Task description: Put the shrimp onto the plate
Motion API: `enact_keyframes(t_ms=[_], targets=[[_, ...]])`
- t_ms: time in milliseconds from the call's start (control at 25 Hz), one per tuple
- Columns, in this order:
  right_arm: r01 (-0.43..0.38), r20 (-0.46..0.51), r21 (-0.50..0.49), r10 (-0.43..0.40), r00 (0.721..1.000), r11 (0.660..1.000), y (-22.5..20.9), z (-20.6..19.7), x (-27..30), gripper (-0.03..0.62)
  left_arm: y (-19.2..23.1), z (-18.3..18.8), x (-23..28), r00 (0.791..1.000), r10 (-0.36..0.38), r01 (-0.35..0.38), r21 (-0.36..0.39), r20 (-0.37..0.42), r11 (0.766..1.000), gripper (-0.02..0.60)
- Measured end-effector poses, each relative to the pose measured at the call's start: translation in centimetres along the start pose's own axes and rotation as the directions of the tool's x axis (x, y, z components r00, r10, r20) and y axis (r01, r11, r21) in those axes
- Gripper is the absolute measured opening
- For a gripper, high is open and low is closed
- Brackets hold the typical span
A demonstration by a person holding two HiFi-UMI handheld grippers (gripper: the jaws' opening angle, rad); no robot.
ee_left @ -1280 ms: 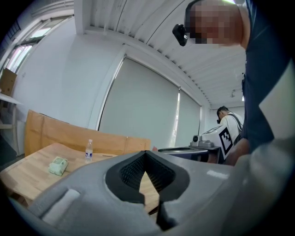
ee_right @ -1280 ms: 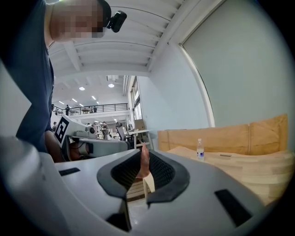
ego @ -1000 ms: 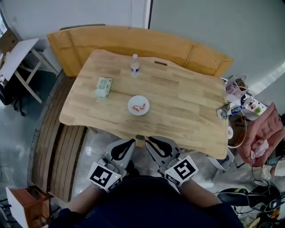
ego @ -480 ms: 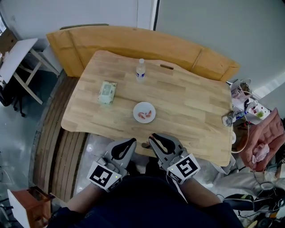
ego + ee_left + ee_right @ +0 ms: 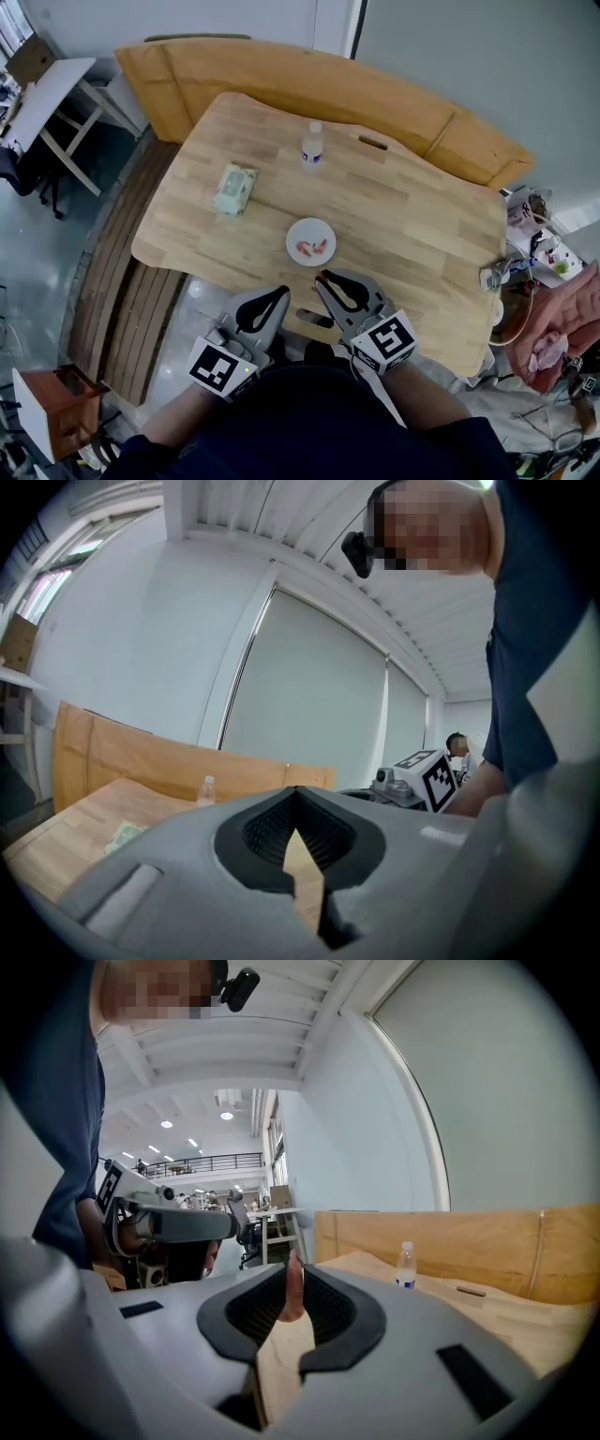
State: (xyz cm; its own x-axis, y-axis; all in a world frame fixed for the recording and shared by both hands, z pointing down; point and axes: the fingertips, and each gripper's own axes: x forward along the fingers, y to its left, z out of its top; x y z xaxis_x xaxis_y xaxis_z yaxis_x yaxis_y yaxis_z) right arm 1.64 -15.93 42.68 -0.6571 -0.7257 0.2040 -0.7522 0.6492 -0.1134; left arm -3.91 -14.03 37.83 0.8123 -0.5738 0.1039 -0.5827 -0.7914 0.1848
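Observation:
A white plate (image 5: 310, 232) sits near the front edge of the wooden table (image 5: 394, 225), with two pink shrimp (image 5: 311, 248) lying on it. Both grippers are held low, just short of the table's front edge. The right gripper (image 5: 323, 277) is closest to the plate. In the right gripper view, the right gripper (image 5: 292, 1271) is shut on a pinkish-orange shrimp (image 5: 293, 1296) that stands upright between its pads. The left gripper (image 5: 280, 293) hangs beside it. Its jaws (image 5: 298, 795) meet at the tips with nothing between them.
A small water bottle (image 5: 312, 143) stands at the table's far side and a green wipes packet (image 5: 234, 188) lies at its left. A wooden bench (image 5: 281, 80) wraps round the back. A white desk (image 5: 47, 98) stands far left and pink cloth (image 5: 562, 323) lies at right.
The head view has shifted, so the table and plate now lie lower and further right in the picture. Both grippers have come closer to the plate, their jaws unchanged.

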Motion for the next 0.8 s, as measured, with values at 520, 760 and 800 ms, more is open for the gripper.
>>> enact_keyframes(t_ms=[520, 760, 800], targets=[[-0.063, -0.139, -0.021, 0.059, 0.989, 0.998, -6.0, -5.0, 5.9, 0.064, 2.1, -0.6, 2.8, 0.996, 0.085, -0.085, -0.020, -0.032, 0.996, 0.004], [-0.075, -0.196, -0.026, 0.068, 0.978, 0.997, -7.8, -8.1, 9.3, 0.064, 3.5, -0.9, 2.9, 0.991, 0.133, -0.134, -0.026, -0.032, 0.991, 0.005], [-0.074, -0.206, -0.027, 0.067, 0.976, 0.997, -8.1, -8.7, 9.8, 0.064, 3.7, -0.9, 2.9, 0.990, 0.138, -0.139, -0.028, -0.031, 0.990, 0.004]])
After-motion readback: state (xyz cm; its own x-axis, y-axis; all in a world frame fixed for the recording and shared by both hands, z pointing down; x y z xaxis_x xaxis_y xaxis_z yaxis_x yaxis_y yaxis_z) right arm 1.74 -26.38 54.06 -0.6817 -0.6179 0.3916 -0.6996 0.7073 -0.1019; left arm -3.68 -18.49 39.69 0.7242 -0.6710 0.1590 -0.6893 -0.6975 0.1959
